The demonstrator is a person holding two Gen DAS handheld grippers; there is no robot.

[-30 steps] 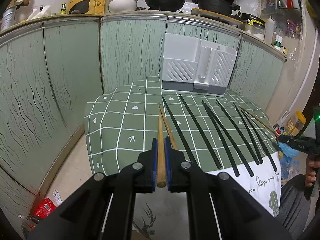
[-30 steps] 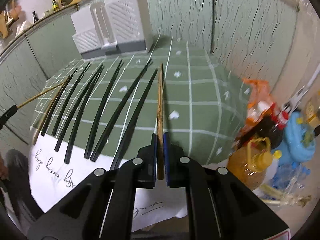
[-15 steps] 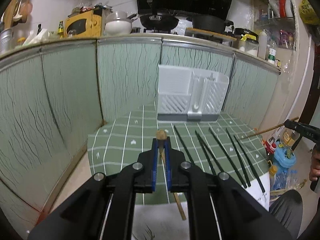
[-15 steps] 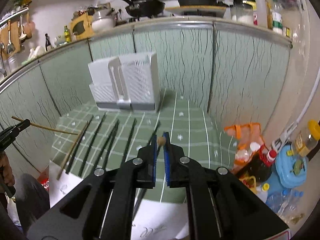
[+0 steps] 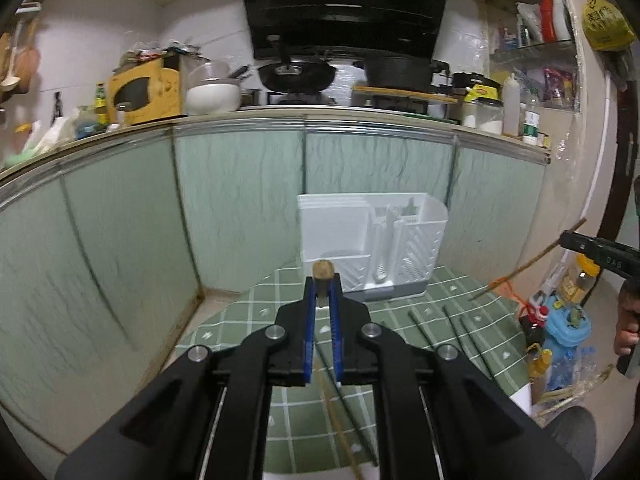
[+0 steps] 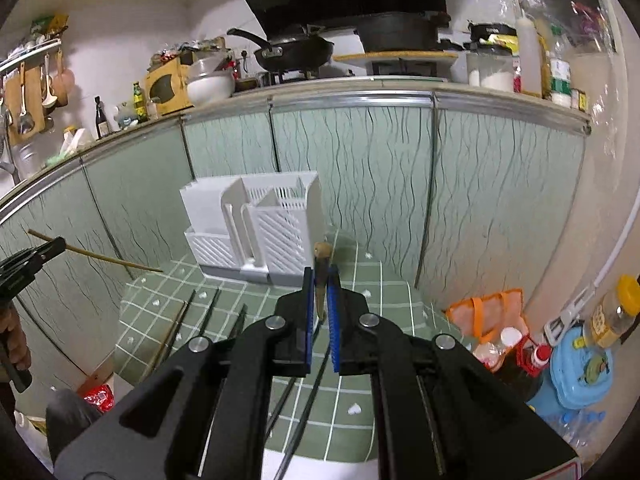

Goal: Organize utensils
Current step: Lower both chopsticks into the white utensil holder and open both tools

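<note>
Wooden chopstick (image 5: 322,271) sits pinched between my left gripper's (image 5: 321,308) fingers, its butt end pointing at the camera. A second ago this stick lay flat on the green checked bench (image 5: 248,320); now it is well clear of the cloth, and the white utensil holder (image 5: 368,248) stands straight ahead at the bench's far edge. Another wooden stick (image 5: 340,420) and several black chopsticks (image 5: 452,320) lie below, not yet collected.

From the right wrist, the right gripper (image 6: 320,300) likewise has its fingers clamped on a second wooden chopstick (image 6: 321,276), which also rested on the bench a second ago and now hangs above it. The holder (image 6: 256,224) is ahead and slightly left. At the left edge I see the other gripper with its stick (image 6: 96,256) angled down towards the bench.

I judge both lifts done; carrying each stick to a holder compartment comes next.
</note>
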